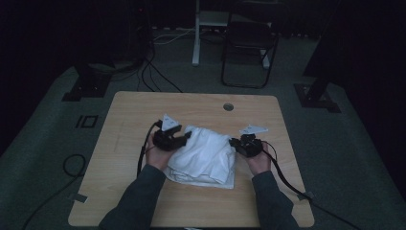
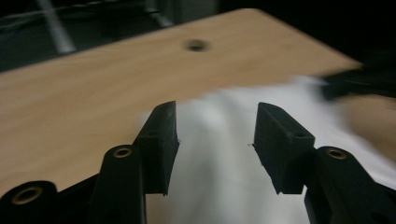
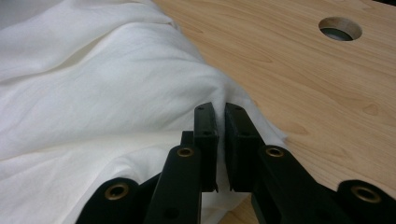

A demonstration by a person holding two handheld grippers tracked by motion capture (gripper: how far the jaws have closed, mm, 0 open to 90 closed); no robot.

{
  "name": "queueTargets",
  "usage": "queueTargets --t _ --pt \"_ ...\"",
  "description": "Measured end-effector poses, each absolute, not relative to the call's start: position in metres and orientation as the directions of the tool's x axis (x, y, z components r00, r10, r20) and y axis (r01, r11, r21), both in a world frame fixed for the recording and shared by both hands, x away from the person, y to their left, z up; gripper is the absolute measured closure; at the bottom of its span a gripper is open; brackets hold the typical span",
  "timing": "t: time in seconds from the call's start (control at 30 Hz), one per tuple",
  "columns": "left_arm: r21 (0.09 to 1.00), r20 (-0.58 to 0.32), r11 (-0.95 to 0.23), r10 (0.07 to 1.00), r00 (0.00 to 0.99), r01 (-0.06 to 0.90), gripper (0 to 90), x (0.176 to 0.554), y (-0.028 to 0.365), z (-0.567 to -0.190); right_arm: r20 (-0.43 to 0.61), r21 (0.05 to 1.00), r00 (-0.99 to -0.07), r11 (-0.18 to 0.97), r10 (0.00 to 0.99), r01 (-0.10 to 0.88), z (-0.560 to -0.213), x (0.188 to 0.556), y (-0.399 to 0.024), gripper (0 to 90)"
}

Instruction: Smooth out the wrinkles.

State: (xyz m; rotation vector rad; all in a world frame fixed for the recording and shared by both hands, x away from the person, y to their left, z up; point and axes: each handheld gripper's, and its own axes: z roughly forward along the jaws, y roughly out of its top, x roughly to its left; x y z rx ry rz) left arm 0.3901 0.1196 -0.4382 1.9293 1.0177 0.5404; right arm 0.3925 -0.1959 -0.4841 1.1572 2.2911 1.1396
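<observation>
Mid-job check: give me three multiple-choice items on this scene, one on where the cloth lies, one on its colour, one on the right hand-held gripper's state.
1. Where does the cloth lie?
A. between the two hand-held grippers
B. on the floor
C. over the table's hole

2. What colour is the cloth?
A. red
B. white
C. black

3. The right hand-held gripper is:
A. wide open above bare wood
B. shut on a cable
C. shut on the cloth

Answers: 1 A, the high view shows it between them; 2 B, white in every view; 3 C, its jaws pinch a fold.
</observation>
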Motion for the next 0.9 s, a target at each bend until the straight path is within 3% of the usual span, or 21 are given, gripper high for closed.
queueTargets --t 0.17,0.37,0.43,0.5,0.53,0.77,0.9 --pt "0.813 -0.028 -0.326 0.805 0.592 0.482 54.0 0.442 0.127 -0.469 0.062 0.775 -0.617 0.352 0.784 0.525 -0.486 0.395 -0.195 83.7" --pt "0.784 -0.116 -0.324 0.761 0.638 0.529 51.8 0.464 0.113 -0.495 0.07 0.772 -0.617 0.349 0.784 0.531 -0.489 0.397 -0.194 83.2" --pt "0.777 -0.169 -0.302 0.745 0.646 0.552 69.3 0.465 0.113 -0.499 0.073 0.775 -0.623 0.349 0.778 0.526 -0.49 0.397 -0.195 81.9" --pt "0.773 -0.119 -0.348 0.741 0.661 0.53 88.0 0.462 0.109 -0.5 0.073 0.778 -0.631 0.352 0.773 0.521 -0.49 0.396 -0.196 82.1" --pt "0.77 -0.098 -0.366 0.74 0.665 0.522 90.0 0.46 0.107 -0.499 0.071 0.777 -0.632 0.354 0.772 0.52 -0.49 0.396 -0.197 83.0" --pt "0.744 -0.022 -0.438 0.739 0.674 0.505 90.0 0.453 0.105 -0.495 0.082 0.817 -0.591 0.286 0.802 0.501 -0.47 0.394 -0.226 88.9" --pt "0.748 -0.015 -0.422 0.76 0.649 0.512 90.0 0.45 0.111 -0.496 0.069 0.807 -0.547 0.276 0.834 0.522 -0.47 0.394 -0.249 89.9"
